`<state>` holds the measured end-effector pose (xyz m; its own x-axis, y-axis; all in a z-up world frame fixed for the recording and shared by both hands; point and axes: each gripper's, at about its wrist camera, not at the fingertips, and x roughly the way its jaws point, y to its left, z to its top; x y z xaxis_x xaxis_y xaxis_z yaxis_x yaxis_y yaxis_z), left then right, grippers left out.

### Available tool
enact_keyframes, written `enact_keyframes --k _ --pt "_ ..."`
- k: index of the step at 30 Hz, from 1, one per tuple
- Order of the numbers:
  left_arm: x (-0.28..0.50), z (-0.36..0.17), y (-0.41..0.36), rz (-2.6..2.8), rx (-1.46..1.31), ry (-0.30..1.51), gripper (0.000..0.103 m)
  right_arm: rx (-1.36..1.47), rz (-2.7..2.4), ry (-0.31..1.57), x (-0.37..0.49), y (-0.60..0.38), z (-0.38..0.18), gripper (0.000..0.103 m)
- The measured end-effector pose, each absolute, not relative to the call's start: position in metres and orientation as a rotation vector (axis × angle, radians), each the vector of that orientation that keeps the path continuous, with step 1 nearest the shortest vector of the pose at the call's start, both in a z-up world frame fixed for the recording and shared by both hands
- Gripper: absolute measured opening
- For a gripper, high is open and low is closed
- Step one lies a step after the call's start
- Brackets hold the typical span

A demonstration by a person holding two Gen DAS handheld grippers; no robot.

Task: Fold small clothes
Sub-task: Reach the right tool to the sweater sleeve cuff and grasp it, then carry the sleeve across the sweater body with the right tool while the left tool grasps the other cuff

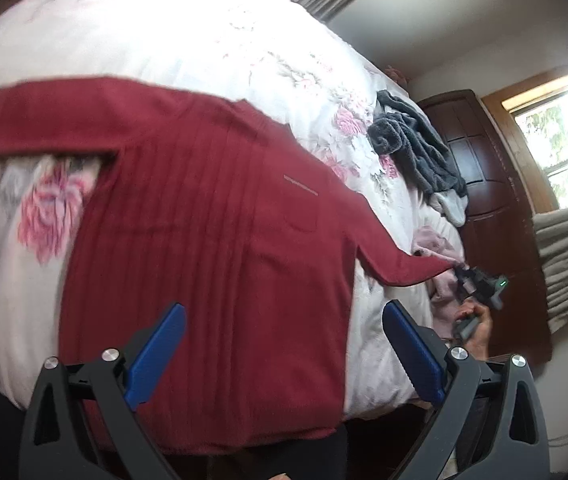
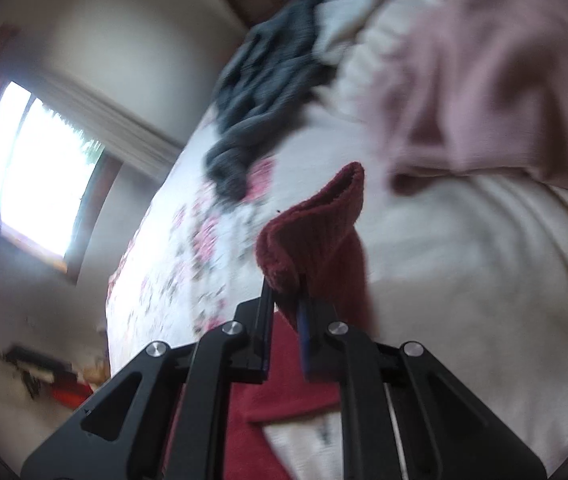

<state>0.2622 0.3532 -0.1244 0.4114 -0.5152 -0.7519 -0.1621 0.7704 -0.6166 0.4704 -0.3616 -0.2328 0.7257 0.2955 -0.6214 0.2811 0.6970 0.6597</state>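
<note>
The dark red ribbed sweater [image 1: 211, 216] is lying spread flat on the floral bedspread [image 1: 187, 36], its hem hanging over the near edge of the bed and its body running lengthwise away from the left gripper [image 1: 284, 344]. Its two sleeves are stretching out sideways, so the garment's widest line is running left to right across the bed. The right sleeve's cuff [image 2: 316, 232] is sitting pinched between the closed fingers of the right gripper [image 2: 284, 300], out past the bed's right-hand edge, beside a pink garment [image 2: 476, 80] and short of a grey fleecy garment [image 1: 416, 148]. The left gripper is hovering with its blue pads [image 1: 155, 356] spread wide and holding nothing, just above the hem. The right side is therefore the one placed to act: the held sleeve is likely needing to travel leftward, across the chest toward the far sleeve.
</note>
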Motion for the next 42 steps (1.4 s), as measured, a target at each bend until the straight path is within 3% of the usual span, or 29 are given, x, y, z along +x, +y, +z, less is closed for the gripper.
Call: enact_keyframes --k 12,25,27,33,38,42 --pt "0.302 -0.165 0.355 -0.291 -0.716 1.186 0.099 0.557 0.315 0.825 0.506 -0.172 -0.203 0.009" --pt "0.353 -0.199 0.34 -0.314 -0.758 1.192 0.099 0.251 0.415 1.028 0.504 0.003 -0.31 0.01" --pt "0.362 -0.211 0.332 -0.323 -0.777 1.209 0.099 0.208 0.429 1.06 0.503 0.019 -0.332 0.018" --pt "0.405 -0.254 0.301 -0.412 -0.954 1.275 0.099 0.316 0.455 1.006 0.458 -0.007 -0.334 0.062" --pt "0.449 -0.299 0.259 -0.453 -1.033 1.367 0.099 0.553 0.435 0.887 0.42 -0.054 -0.341 0.061" --pt "0.48 -0.332 0.237 -0.41 -1.072 1.414 0.099 0.75 0.442 0.828 0.406 -0.068 -0.369 0.052"
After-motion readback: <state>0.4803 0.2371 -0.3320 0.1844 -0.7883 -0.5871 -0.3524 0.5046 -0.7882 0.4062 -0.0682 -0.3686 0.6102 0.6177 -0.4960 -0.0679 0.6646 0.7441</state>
